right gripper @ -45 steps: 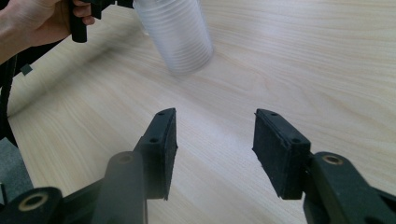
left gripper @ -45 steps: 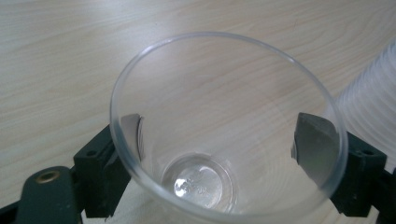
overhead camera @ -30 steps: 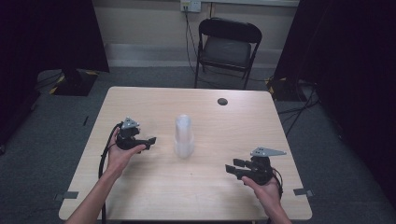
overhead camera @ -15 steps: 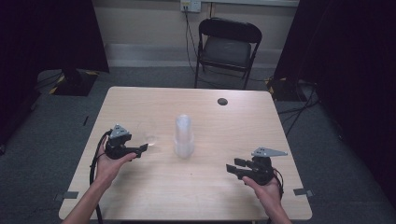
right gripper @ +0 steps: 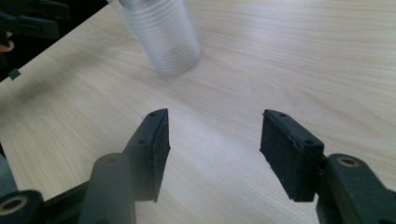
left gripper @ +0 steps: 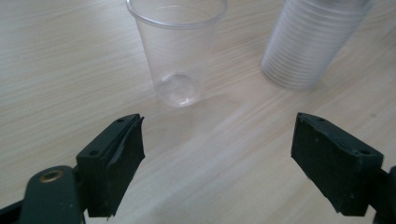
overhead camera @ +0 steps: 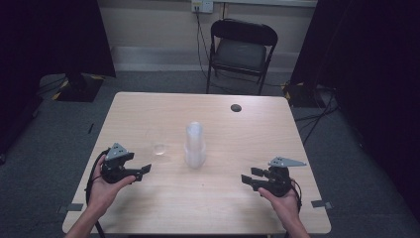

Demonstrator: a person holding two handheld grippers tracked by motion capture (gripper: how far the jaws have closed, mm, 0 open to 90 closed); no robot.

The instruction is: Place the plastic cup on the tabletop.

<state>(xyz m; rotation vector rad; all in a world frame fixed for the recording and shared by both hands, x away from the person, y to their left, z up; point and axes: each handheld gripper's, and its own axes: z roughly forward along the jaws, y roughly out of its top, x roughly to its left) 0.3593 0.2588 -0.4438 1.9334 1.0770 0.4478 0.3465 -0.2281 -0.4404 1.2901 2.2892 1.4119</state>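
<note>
A single clear plastic cup (overhead camera: 159, 145) (left gripper: 177, 51) stands upright on the wooden table (overhead camera: 148, 111). To its right is a tall nested stack of clear cups (overhead camera: 194, 145) (left gripper: 313, 42) (right gripper: 163, 37). My left gripper (overhead camera: 141, 172) (left gripper: 219, 154) is open, a short way in front of the single cup, with only bare table between its jaws. At the near right, my right gripper (overhead camera: 248, 176) (right gripper: 212, 149) points toward the stack from a distance. It is open; its jaws have just been opening further, with nothing between them.
A small dark disc (overhead camera: 236, 107) lies near the table's far edge. A black folding chair (overhead camera: 241, 49) stands behind the table. In the right gripper view the left gripper (right gripper: 28, 21) sits at the upper left. Bare wood lies between the two hands.
My left gripper has drawn back from beside the stack toward the near left, and the single cup now stands apart from it. The right hand has kept its place.
</note>
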